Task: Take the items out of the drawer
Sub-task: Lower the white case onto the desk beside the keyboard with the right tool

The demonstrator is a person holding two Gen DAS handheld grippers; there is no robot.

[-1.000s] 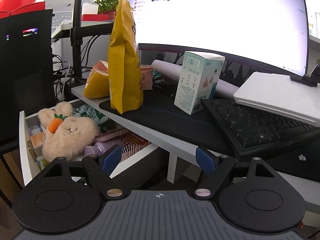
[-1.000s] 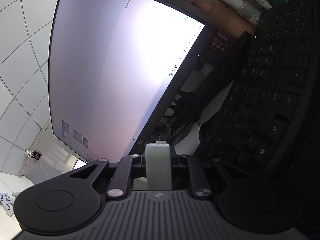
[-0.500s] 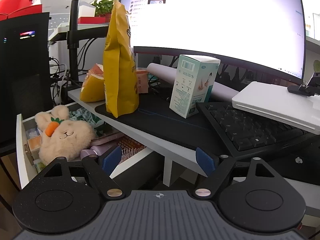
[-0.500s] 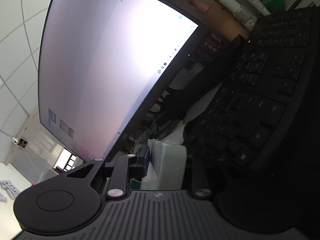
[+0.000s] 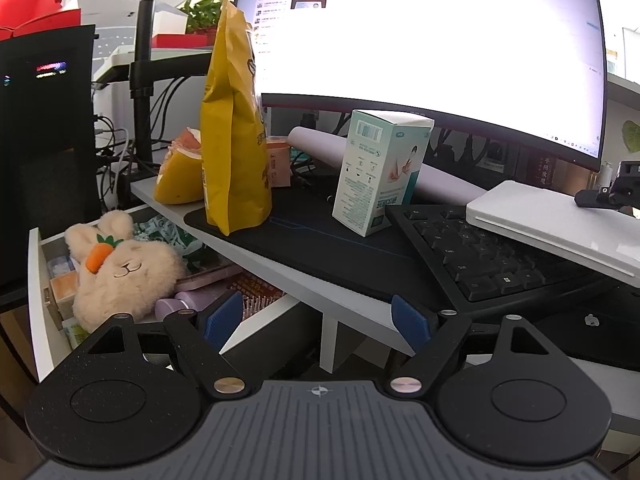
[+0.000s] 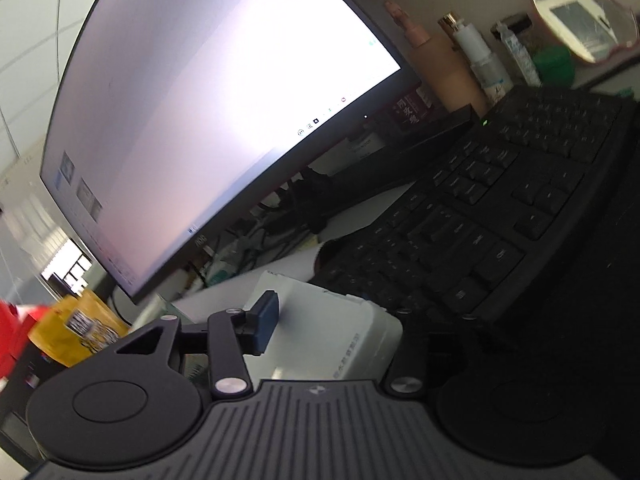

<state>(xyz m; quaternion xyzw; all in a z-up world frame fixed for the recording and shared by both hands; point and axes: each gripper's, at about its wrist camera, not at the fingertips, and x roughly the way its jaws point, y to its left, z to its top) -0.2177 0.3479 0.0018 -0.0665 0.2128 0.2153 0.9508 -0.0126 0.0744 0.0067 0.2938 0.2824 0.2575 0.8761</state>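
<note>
White box on the keyboard, right jaws opening.
The white box point(image 6: 344, 332) lies flat across the black keyboard point(image 6: 500, 216), between the right gripper point(image 6: 340, 320) fingers, which are opening and no longer clamp it. The left gripper point(image 5: 318, 320) hangs wide apart, empty, near the open drawer point(image 5: 38, 292) holding a plush rabbit point(image 5: 124, 272).

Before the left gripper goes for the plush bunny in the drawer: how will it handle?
The plush bunny looks soft and furry, so it will probably squash between the pads. Likely light for its bulk. Resting on drawer clutter, it may drag small items along.
</note>
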